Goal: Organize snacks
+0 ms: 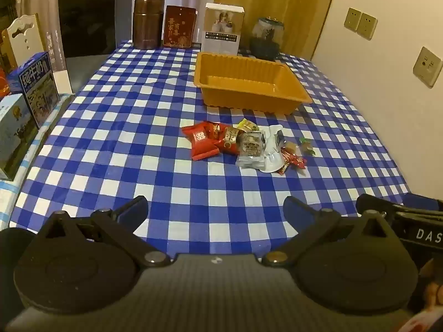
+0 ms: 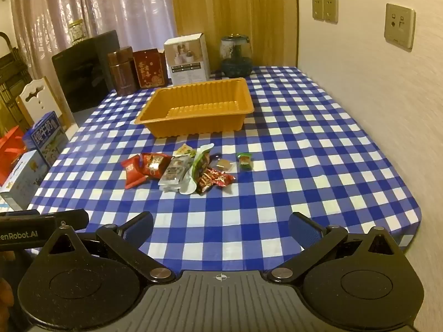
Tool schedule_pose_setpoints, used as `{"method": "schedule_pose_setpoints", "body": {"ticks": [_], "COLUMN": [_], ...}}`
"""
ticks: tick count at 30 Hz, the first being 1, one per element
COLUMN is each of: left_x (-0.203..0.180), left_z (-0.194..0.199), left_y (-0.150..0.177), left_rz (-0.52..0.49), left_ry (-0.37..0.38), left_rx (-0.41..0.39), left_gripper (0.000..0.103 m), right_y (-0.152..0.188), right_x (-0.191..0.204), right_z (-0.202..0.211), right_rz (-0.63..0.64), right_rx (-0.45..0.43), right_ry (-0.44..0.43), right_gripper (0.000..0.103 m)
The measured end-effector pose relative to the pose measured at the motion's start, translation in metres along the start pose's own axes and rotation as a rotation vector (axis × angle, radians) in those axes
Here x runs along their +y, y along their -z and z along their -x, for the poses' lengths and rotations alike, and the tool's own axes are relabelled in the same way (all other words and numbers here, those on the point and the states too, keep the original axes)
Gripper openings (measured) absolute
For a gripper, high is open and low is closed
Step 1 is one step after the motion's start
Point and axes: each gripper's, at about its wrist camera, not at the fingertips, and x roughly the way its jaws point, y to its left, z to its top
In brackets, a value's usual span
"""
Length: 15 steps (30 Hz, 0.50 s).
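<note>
While both grippers hover over the near edge of the table, nothing lies between them and the snacks. At far left, beside the table, stand a blue milk carton (image 1: 36,88) and a pale blue box (image 1: 12,132). Along the back edge, left to right: a black panel (image 1: 88,19), a brown canister (image 1: 148,22), a red tin (image 1: 180,26), a white carton (image 1: 223,27) and a glass jar (image 1: 267,37).

The orange tray (image 1: 250,67) sits empty, just in front of the white carton, its long axis running roughly left to right. Nearer the camera, well apart from the tray, the pile of snacks (image 1: 243,144) spreads in a left-to-right band: red packets (image 1: 200,138) at left, a silver packet (image 1: 250,149) in the middle, a small green-wrapped sweet (image 2: 245,161) apart at right.

Left gripper (image 1: 216,210): fingers spread wide, holding nothing. Right gripper (image 2: 220,227): likewise spread wide and empty.

A blue-and-white checked tablecloth (image 2: 304,152) covers the table. Right of it is a cream wall with socket plates (image 2: 398,26); behind it, wood panelling and pale curtains.
</note>
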Motion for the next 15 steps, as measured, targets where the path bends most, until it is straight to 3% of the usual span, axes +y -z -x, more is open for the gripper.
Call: {"method": "schedule_pose_setpoints", "body": {"ticks": [15], "left_x": [-0.001], "left_z": [0.002], "left_y": [0.0], "left_rz": [-0.016], "left_ry": [-0.003], "left_rx": [-0.007], "left_gripper": [0.103], "right_y": [-0.001], "right_x": [-0.001], "right_z": [-0.001], "right_rz": [0.004], "right_rx": [0.003], "right_ry": [0.014], "right_gripper": [0.103]}}
